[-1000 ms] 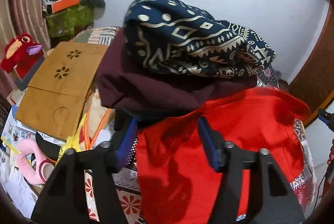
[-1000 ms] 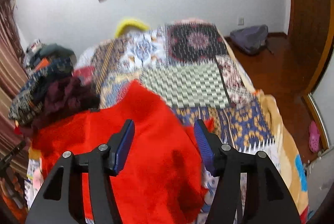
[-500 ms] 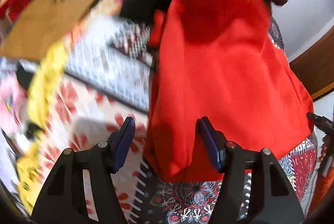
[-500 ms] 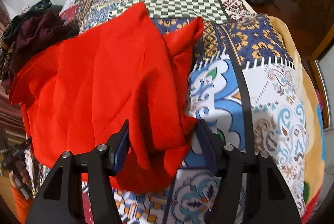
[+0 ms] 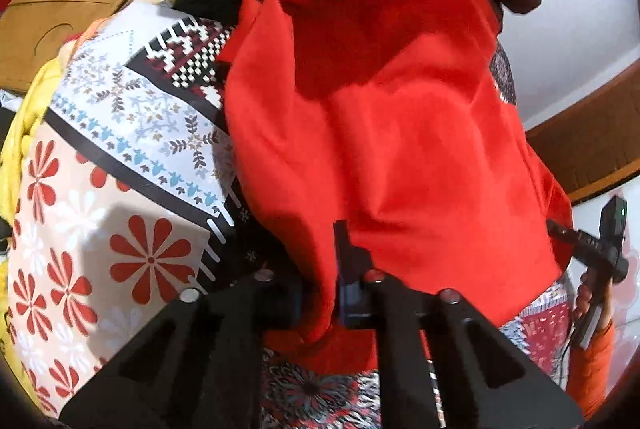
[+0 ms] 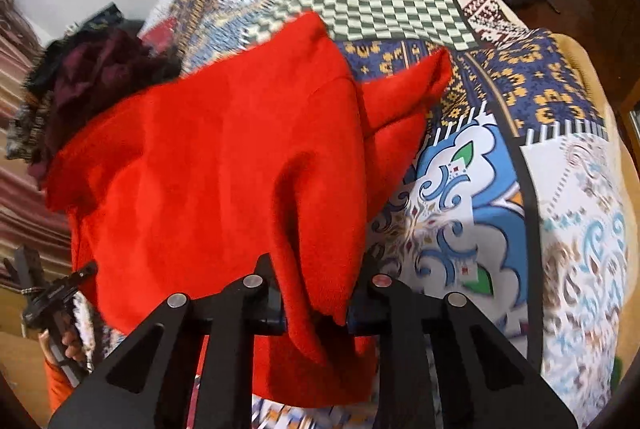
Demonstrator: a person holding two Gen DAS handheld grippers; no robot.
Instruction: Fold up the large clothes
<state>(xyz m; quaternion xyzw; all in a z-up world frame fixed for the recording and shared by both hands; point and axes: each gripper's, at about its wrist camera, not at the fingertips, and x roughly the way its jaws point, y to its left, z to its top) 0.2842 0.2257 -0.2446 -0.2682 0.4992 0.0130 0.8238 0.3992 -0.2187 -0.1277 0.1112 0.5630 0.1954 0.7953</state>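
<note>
Patchwork bedspread [image 6: 500,189] carries the red garment [image 5: 400,149], both left gripper [image 5: 320,293] and right gripper [image 6: 316,301] pinching its near edge; lift those 2 corners evenly, keeping tension.

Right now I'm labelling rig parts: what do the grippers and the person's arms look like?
Both the left gripper and the right gripper have black angular frames with triangular cutouts, silver round bolts and blue ribbed finger pads. The person wears an orange sleeve.
</note>
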